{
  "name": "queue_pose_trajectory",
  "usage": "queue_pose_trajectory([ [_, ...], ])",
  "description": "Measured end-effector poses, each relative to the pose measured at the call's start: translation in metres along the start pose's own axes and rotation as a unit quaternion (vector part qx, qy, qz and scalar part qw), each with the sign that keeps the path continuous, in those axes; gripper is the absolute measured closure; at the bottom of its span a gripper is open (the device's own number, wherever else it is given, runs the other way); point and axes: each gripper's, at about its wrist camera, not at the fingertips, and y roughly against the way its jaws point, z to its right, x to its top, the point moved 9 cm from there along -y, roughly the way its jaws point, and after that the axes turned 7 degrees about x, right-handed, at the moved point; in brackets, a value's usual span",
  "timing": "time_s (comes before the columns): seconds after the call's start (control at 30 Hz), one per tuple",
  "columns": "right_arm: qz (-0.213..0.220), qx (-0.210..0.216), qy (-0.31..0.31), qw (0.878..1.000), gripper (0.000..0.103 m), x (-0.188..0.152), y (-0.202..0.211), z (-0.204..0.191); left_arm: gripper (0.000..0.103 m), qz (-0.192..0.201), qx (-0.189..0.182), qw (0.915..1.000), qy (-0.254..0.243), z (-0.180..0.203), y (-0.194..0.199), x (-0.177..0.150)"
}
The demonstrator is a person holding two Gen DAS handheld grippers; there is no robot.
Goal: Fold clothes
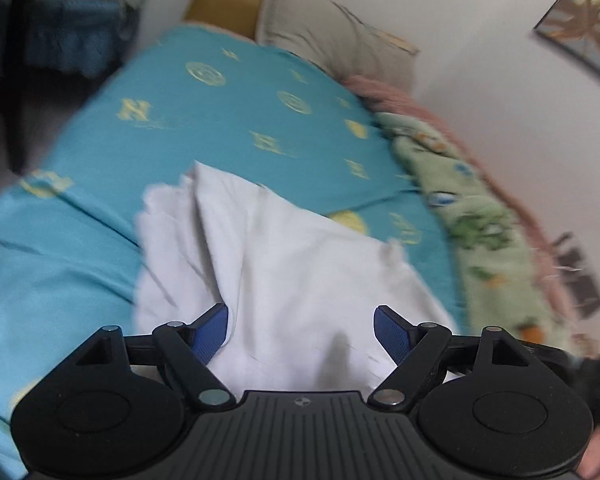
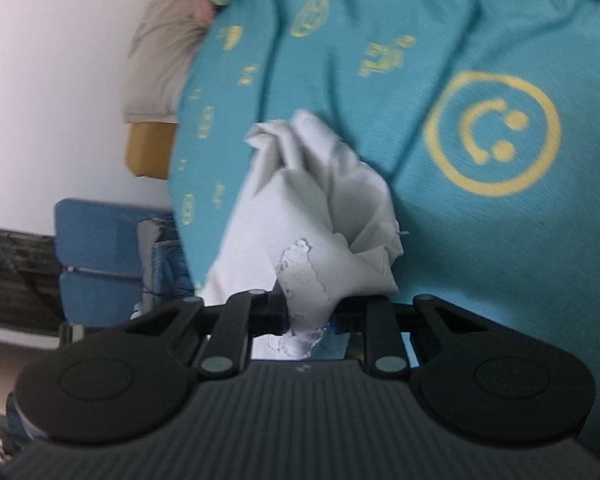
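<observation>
A white garment (image 1: 284, 264) lies crumpled on a bed covered by a turquoise sheet (image 1: 228, 112) printed with yellow emblems, seen through two wrist cameras. The left tool (image 1: 300, 330) is above the near part of the cloth with its blue-padded fingers (image 1: 212, 332) spread wide, gripping nothing. The right tool (image 2: 310, 312) is pressed together on a bunched fold of the same white garment (image 2: 320, 200), which rises from the pinch in creased peaks over the sheet (image 2: 500, 260), close to a large yellow smiley print (image 2: 492, 134). A green patterned blanket (image 1: 480, 216) runs along the far edge of the bed by the white wall (image 1: 500, 40), and a grey pillow (image 1: 332, 36) rests at its head beside a mustard-coloured headboard (image 1: 224, 4). Both views are blurred.
</observation>
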Motion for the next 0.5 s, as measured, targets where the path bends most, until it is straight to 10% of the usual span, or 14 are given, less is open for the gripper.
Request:
queue_pose_trajectory([
  [0.23,0.006,0.038,0.040,0.998,0.084,0.002,0.004,-0.027,0.021,-0.099,-0.136,0.9761,0.137,0.000,-0.020,-0.034],
  [0.5,0.014,0.046,0.046,0.998,0.085,0.005,0.009,-0.031,0.019,-0.120,-0.140,0.9559,0.228,-0.020,-0.073,-0.045],
])
